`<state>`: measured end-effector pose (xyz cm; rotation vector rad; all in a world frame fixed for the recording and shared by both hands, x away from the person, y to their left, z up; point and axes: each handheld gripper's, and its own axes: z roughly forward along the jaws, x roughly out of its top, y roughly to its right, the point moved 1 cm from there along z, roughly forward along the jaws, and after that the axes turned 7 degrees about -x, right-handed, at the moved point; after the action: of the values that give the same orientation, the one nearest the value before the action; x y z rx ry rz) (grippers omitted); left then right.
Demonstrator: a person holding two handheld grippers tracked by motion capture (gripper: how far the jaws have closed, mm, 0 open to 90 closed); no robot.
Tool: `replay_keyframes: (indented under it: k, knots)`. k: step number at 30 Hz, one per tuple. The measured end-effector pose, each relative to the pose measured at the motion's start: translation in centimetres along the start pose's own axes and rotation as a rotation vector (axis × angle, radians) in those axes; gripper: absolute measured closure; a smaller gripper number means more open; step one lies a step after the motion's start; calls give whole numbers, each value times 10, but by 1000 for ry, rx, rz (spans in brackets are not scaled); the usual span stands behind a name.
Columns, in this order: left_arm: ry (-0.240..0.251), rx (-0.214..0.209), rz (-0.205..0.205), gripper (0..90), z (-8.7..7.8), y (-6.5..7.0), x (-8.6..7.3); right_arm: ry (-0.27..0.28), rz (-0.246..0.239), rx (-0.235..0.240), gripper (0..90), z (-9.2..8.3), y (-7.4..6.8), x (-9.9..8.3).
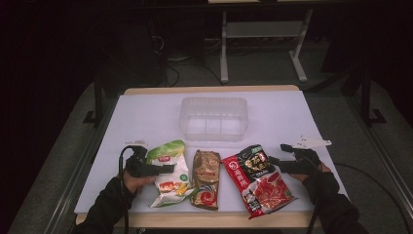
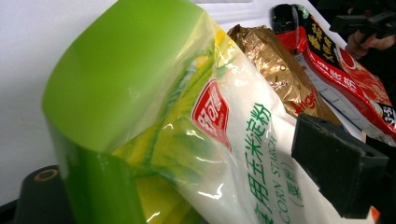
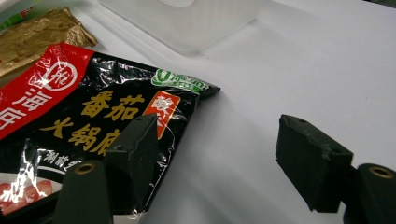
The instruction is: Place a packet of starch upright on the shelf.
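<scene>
- High view: three food packets lie in a row along the near part of the white counter (image 1: 146, 117), with a clear plastic tub (image 1: 214, 118) standing well behind them, toward the middle.
- Left claw (image 1: 168, 169) reaches in level from the left, its tips at the left edge of the green and white corn starch bag (image 1: 168, 178), the leftmost packet.
- In the left gripper view the corn starch bag (image 2: 205, 140) sits between the two black jaws, one low at the left and one at the right. The jaws stand wide, and I cannot tell whether either pad presses on the plastic.
- The bag's green top end looks raised and curled toward that camera, its white lower part with the red logo running away below.
- The gold packet (image 1: 206, 178) lies just right of the starch bag, their edges touching or nearly so.
- The red and black hotpot packet (image 1: 257, 179) lies at the right, tilted, with its black end toward the tub.
- Right claw (image 1: 273, 161) comes in level from the right, close to that packet's black upper corner.
- In the right gripper view its jaws are spread apart, gripping nothing: the left jaw stands over the edge of the hotpot packet (image 3: 84, 116), the right one over bare counter.
</scene>
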<state>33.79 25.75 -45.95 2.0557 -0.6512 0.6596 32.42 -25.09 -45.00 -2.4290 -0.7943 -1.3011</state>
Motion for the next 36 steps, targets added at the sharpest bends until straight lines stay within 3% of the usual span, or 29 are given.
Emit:
replay_keyframes:
  k: [1,3,6,8,14,17,23,26,29,31,36]
  knots:
    - [14,-21,-22,248,-1,-1,-1,-3,-5,-4,291,0,-1,0]
    - [27,-28,-28,342,-2,-2,-1,-3,-4,-4,291,0,-1,0]
    - [46,-36,-36,398,-4,-3,-2,-3,-6,-6,290,0,-1,0]
    - [60,-39,-12,535,-6,-2,-2,1,-7,-11,284,0,0,0]
    - [62,-13,59,727,-8,7,-1,0,-8,-12,283,0,0,-1]
    - [69,-2,72,749,-8,9,-1,0,-14,-12,283,0,0,-1]
    - [90,49,160,796,-9,19,-2,4,-12,-17,283,0,1,-1]
    - [124,49,201,810,-14,26,-3,9,-9,-22,283,-1,2,-2]
    - [136,51,216,819,-18,30,-4,18,-8,-31,282,-2,3,-2]
    - [180,65,242,826,-24,38,-5,28,-7,-33,283,-3,3,-1]
    - [228,78,291,842,-33,51,-2,50,-10,-43,288,-6,4,-1]
